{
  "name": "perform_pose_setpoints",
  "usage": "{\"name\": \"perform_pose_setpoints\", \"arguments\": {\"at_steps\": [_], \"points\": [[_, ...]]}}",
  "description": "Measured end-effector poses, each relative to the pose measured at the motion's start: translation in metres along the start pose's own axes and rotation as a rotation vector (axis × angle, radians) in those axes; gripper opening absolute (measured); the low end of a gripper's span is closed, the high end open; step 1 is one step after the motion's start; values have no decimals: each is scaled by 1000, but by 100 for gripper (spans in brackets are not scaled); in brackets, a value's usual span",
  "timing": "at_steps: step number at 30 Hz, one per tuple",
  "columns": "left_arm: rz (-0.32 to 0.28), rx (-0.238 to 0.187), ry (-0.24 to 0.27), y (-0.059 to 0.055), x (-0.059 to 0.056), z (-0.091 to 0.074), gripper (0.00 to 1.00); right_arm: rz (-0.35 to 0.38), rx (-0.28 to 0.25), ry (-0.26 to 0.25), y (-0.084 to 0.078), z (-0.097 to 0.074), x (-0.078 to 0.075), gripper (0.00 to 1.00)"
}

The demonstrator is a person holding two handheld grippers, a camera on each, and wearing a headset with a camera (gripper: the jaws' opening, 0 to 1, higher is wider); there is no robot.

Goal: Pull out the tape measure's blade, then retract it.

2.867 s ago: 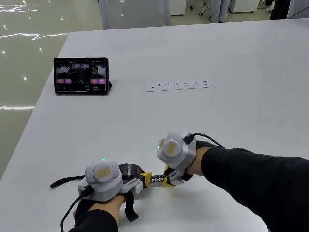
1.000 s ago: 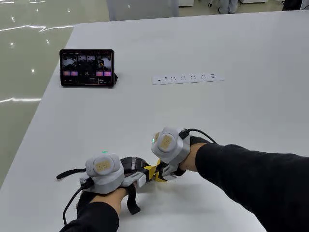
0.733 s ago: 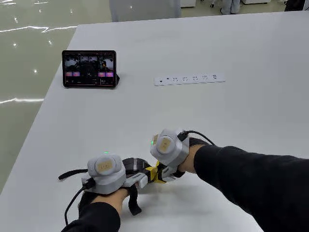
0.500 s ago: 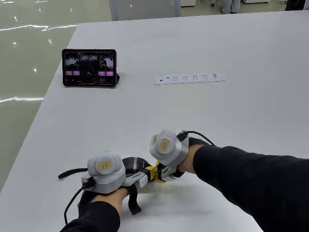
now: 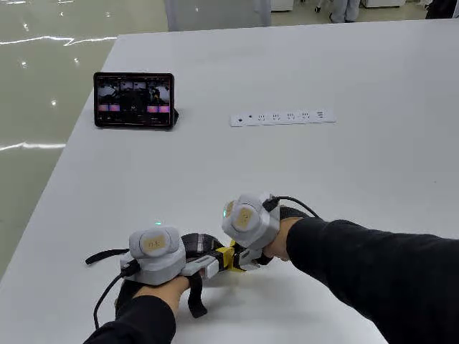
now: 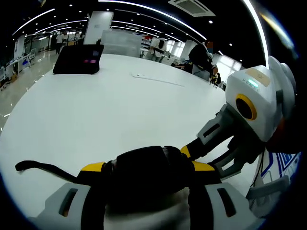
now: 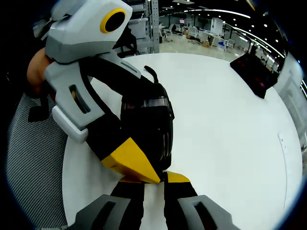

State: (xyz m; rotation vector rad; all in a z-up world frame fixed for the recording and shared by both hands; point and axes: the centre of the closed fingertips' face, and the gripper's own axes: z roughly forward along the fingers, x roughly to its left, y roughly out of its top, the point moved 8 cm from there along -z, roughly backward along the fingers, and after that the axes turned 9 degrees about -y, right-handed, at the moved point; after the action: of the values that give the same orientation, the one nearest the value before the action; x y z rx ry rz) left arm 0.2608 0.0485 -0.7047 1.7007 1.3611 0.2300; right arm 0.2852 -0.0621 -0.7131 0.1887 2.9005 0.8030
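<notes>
tape measure (image 5: pixel 203 246) at near edge of tabletop (image 5: pixel 287 179) | left gripper (image 5: pixel 205 264) clamped around its black case | right gripper (image 7: pixel 155 186) pinching yellow blade tip (image 7: pixel 175 178), tight against case

Blk/yel tape measure (image 5: pixel 203 245) on table (image 5: pixel 287 165), near edge, blade barely out.

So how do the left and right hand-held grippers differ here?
The left hand-held gripper has its jaws spread wide around the black tape measure; the right hand-held gripper has its jaws nearly together at the case's mouth, seemingly pinching the hidden blade. In the head view the left lies level, the right tilts downward. Both have yellow fingertips and meet at the tape measure.
</notes>
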Motion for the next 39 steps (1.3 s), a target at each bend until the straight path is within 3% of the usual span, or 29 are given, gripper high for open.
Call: {"name": "perform_pose_setpoints", "arguments": {"at_steps": [2, 4, 7, 13, 16, 24, 26, 29, 31, 35, 39], "points": [[21, 2, -4, 1, 0, 0, 66, 7, -3, 1, 0, 0, 0, 12], [77, 5, -3, 4, -1, -2, 66, 19, -7, 10, -1, 0, -2, 12], [101, 17, -5, 8, 0, -6, 65, 47, -15, 9, -2, -4, -6, 16], [103, 21, 13, 13, 13, -14, 83, 63, -35, -8, -4, -17, -7, 19], [110, 73, -25, 9, 13, -16, 82, 70, -42, -20, -7, -22, -7, 19], [255, 65, -102, 21, 16, -30, 93, 135, -76, -66, -19, -40, -10, 20], [267, 49, -108, 24, 16, -31, 99, 141, -82, -75, -22, -44, -10, 22], [236, 47, -132, 26, 19, -36, 99, 154, -86, -82, -27, -50, -9, 25], [247, 49, -158, 27, 20, -40, 99, 152, -96, -88, -30, -56, -8, 25], [315, 105, -211, 20, 23, -50, 99, 194, -124, -114, -41, -68, -8, 29], [319, 115, -228, 21, 29, -61, 99, 240, -151, -143, -56, -82, -5, 33]]}}
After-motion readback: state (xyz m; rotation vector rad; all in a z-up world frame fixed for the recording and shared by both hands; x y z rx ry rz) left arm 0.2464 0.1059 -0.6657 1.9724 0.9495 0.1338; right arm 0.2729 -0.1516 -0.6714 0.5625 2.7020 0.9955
